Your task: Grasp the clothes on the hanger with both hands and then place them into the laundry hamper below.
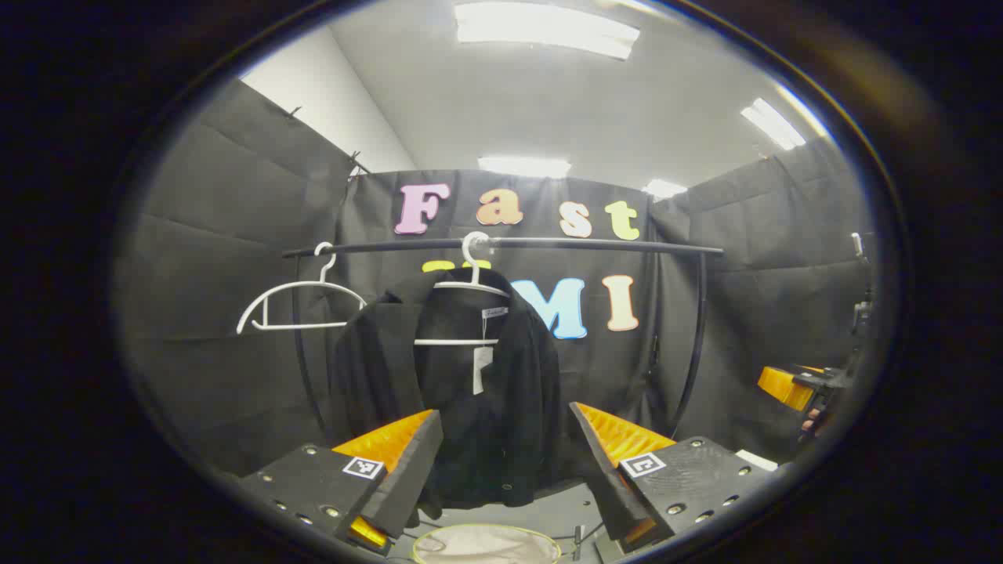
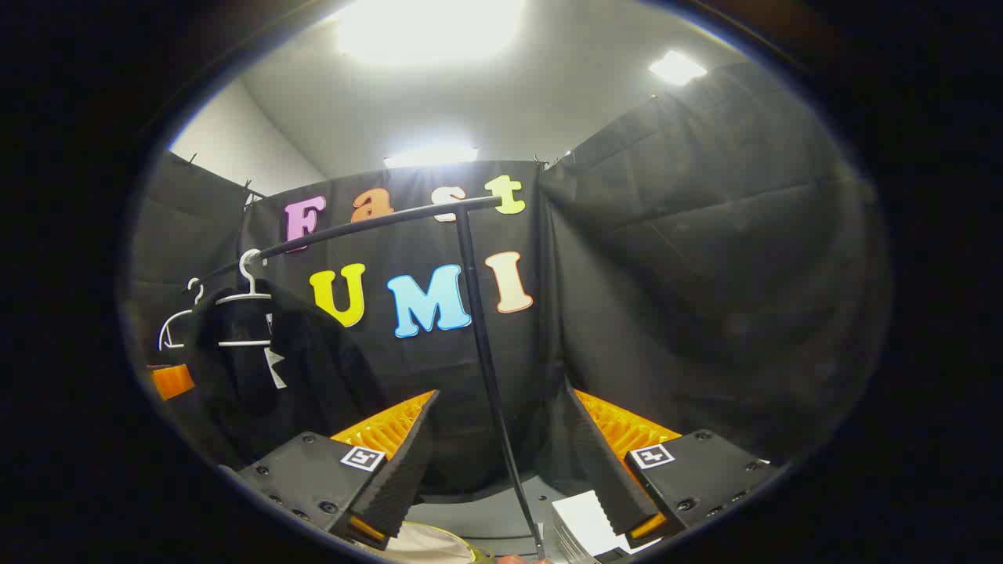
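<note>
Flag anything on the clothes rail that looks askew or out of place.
The black jacket hangs lopsided on its white hanger, collar slumped to one side. Beside it an empty hanger tilts on the rail. Nothing looks damaged.

Left gripper (image 1: 505, 458): two wedge fingers w/ ribbed inner faces on dark blocky mounts; each mount has a square black-and-white tag and a row of round screws. Right gripper (image 2: 501, 462): same build, ribbed wedges, tagged mounts w/ screws along the edges.
</note>
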{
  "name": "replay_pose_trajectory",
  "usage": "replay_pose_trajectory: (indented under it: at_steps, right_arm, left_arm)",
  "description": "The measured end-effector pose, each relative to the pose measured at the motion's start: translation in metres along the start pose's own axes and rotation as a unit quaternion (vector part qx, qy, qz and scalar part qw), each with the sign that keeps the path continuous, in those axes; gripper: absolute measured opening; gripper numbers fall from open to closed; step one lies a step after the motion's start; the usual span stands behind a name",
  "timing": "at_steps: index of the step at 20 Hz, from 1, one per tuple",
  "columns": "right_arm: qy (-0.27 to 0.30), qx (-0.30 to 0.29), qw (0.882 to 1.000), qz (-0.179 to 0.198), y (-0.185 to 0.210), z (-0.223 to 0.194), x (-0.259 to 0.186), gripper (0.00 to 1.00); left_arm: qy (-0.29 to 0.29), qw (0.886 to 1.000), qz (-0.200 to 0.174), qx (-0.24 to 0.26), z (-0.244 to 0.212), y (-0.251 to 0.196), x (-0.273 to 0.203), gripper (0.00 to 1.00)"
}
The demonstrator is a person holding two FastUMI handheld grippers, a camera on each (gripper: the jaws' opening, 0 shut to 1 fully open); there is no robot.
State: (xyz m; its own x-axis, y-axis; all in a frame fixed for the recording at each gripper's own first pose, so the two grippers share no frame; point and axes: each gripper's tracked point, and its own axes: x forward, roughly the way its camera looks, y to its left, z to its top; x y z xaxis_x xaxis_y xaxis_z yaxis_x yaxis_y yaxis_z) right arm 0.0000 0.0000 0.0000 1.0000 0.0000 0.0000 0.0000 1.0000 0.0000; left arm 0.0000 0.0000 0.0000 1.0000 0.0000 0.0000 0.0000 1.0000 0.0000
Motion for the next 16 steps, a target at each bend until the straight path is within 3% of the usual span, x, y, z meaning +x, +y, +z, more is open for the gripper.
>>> replay_pose_trajectory:
  at_steps: [1, 3, 4, 15, 16]
  right_arm:
    - [-0.001, 0.0, 1.0, 0.001, 0.0, 0.0, -0.001, 0.98]
    - [0.0, 0.001, 1.0, 0.002, 0.001, 0.0, -0.001, 0.98]
    - [0.0, 0.002, 1.0, 0.004, 0.002, 0.002, -0.001, 0.92]
    - [0.004, -0.008, 1.0, 0.028, 0.025, -0.001, -0.005, 0.92]
    - [0.006, -0.009, 0.999, 0.031, 0.028, -0.001, -0.006, 0.98]
  left_arm:
    - [0.0, 1.0, 0.0, 0.002, -0.002, 0.0, 0.001, 0.92]
    - [0.003, 1.0, -0.001, 0.005, -0.004, 0.0, 0.002, 0.92]
    - [0.004, 1.0, -0.002, 0.006, -0.005, -0.001, 0.002, 0.92]
    - [0.002, 1.0, 0.003, 0.002, -0.01, 0.009, 0.002, 0.92]
    - [0.001, 1.0, 0.004, 0.003, -0.012, 0.012, 0.003, 0.92]
